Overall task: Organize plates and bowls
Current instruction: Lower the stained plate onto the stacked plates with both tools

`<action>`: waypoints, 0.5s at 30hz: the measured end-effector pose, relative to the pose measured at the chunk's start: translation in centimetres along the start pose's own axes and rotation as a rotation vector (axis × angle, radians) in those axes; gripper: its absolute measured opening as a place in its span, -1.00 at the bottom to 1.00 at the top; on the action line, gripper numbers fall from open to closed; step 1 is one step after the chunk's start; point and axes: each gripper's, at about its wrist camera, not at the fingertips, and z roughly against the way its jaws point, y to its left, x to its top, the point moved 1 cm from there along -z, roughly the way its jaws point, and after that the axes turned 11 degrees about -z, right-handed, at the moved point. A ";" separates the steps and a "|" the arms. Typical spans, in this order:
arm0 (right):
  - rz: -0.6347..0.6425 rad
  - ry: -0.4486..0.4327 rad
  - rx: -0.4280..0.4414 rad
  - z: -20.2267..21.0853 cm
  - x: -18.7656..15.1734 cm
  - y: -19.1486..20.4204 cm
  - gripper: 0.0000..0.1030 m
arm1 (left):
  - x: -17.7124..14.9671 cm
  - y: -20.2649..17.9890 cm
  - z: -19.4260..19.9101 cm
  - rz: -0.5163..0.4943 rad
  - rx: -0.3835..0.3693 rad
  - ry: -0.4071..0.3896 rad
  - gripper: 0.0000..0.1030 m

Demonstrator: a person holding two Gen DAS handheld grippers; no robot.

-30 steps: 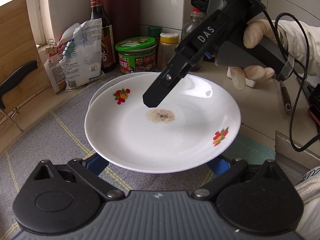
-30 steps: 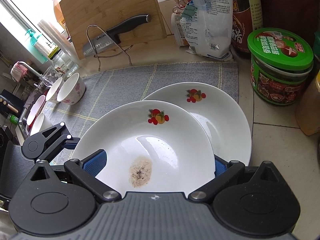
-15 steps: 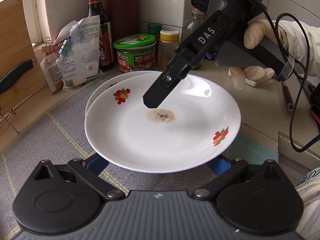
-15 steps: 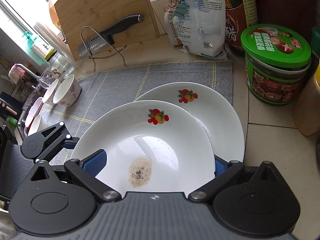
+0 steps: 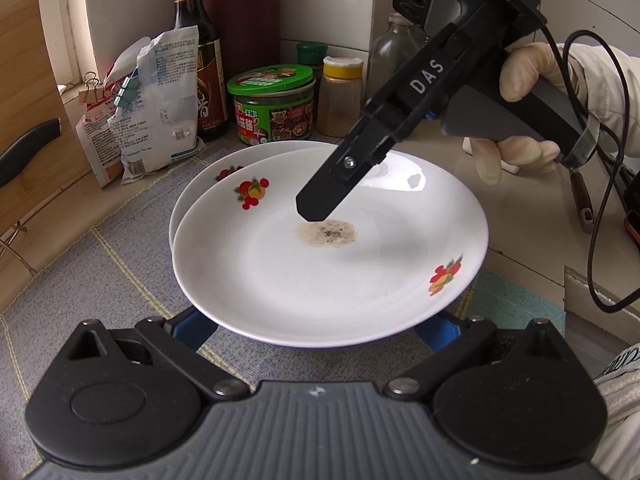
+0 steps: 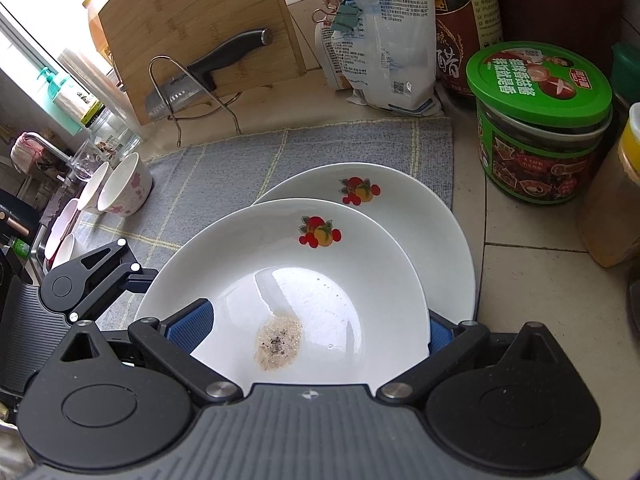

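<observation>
**A:** What's the biggest thing there?

**B:** The grey mat (image 6: 224, 176) on the counter. The lower plate (image 6: 432, 216) lies on its corner nearest the green-lidded jar (image 6: 540, 124).

**A:** And the top plate?

**B:** The top plate (image 5: 320, 280) is up off the mat. It overlaps the lower plate but is shifted toward both cameras, so the far rim of the lower plate shows behind it.

**A:** What about the left gripper?

**B:** The left gripper (image 5: 316, 328) is spread wide, with both blue pads (image 5: 192, 328) under the plate's near rim. It pinches nothing. I cannot tell whether the pads touch the underside.

**A:** And the right gripper?

**B:** The right gripper (image 5: 316, 210) comes in from the far side, also spread wide. In its own view the plate's rim passes between the jaws: one pad (image 6: 188, 324) is in front of the plate and the other is partly behind it. From the left view, one finger reaches over the plate's inside, with its tip just beside the stain (image 5: 326, 233).

**A:** What sort of stain?

**B:** A brownish, speckled patch near the plate's middle.

**A:** Any bowls?

**B:** Bowls (image 6: 124, 188) sit tipped at the mat's far left edge, well apart from the plates.
</observation>
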 end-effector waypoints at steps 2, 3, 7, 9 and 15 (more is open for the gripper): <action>-0.004 0.000 -0.001 0.0 -0.1 -0.1 1.00 | 0.0 0.1 -0.2 -0.002 0.001 0.003 0.98; -0.007 0.000 0.000 0.0 -0.1 -0.1 1.00 | 0.1 0.1 -0.2 -0.003 0.002 0.004 0.98; -0.010 0.001 -0.002 0.0 -0.1 -0.2 1.00 | 0.1 0.1 -0.5 -0.013 0.008 0.009 0.98; -0.013 0.000 -0.002 0.1 -0.2 -0.3 1.00 | 0.1 0.1 -0.5 -0.018 0.012 0.010 0.98; -0.012 0.003 -0.012 0.1 -0.4 -0.1 1.00 | 0.2 0.0 -0.6 -0.030 0.017 0.017 0.98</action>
